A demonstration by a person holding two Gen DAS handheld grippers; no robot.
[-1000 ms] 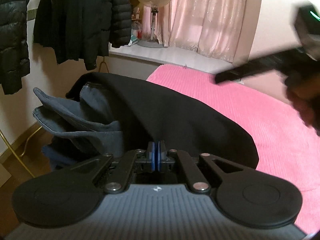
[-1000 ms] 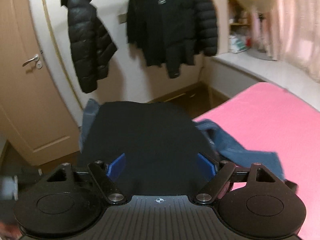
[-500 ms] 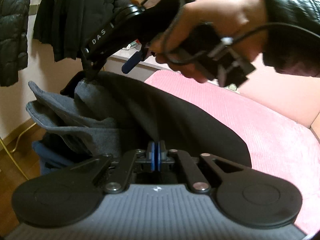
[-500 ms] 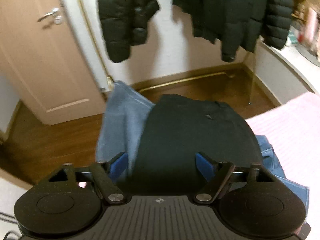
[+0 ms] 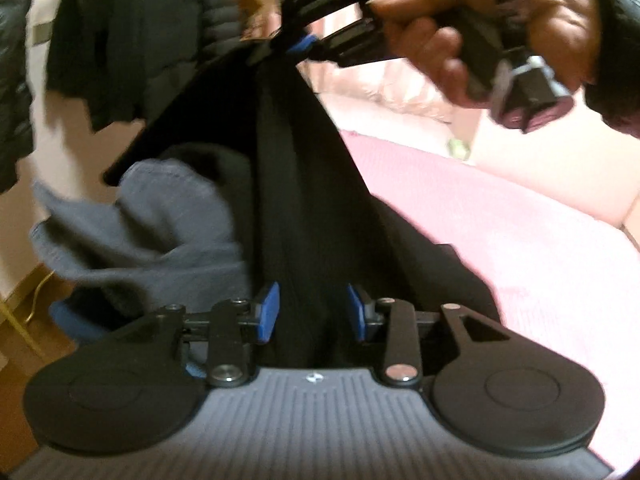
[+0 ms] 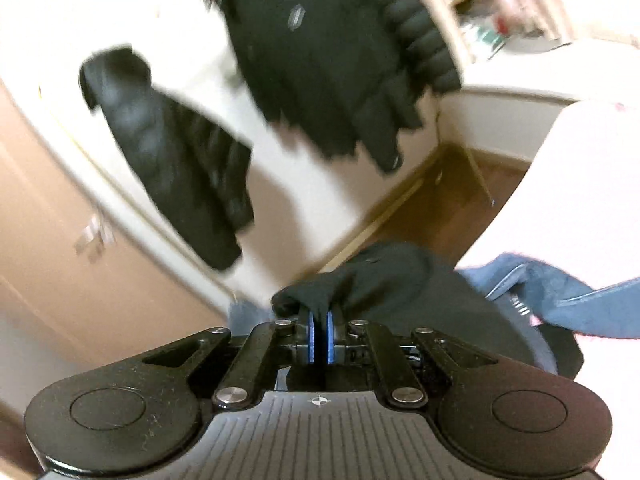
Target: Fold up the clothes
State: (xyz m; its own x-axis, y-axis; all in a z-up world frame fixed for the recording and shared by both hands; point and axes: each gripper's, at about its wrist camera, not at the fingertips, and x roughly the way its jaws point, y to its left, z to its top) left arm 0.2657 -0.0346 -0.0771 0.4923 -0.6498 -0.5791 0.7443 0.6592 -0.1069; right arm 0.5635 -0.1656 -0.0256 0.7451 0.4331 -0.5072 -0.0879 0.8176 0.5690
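Note:
A black garment hangs stretched from the top of the left wrist view down between my left gripper's blue pads, which stand apart and open around it. Up there a hand holds my right gripper, which pinches the garment's top edge. In the right wrist view the right gripper is shut on a bunched fold of the black garment. Grey-blue jeans lie crumpled to the left of the black cloth, and they show as blue denim at the right in the right wrist view.
A pink bedspread fills the right side. Black puffer jackets hang on the white wall, with another jacket lower left. A beige door and brown wooden floor lie beyond the bed's edge.
My left gripper has opened off the black garment. My right gripper has shut on the garment's far edge and lifted it upward, pulling the cloth taut.

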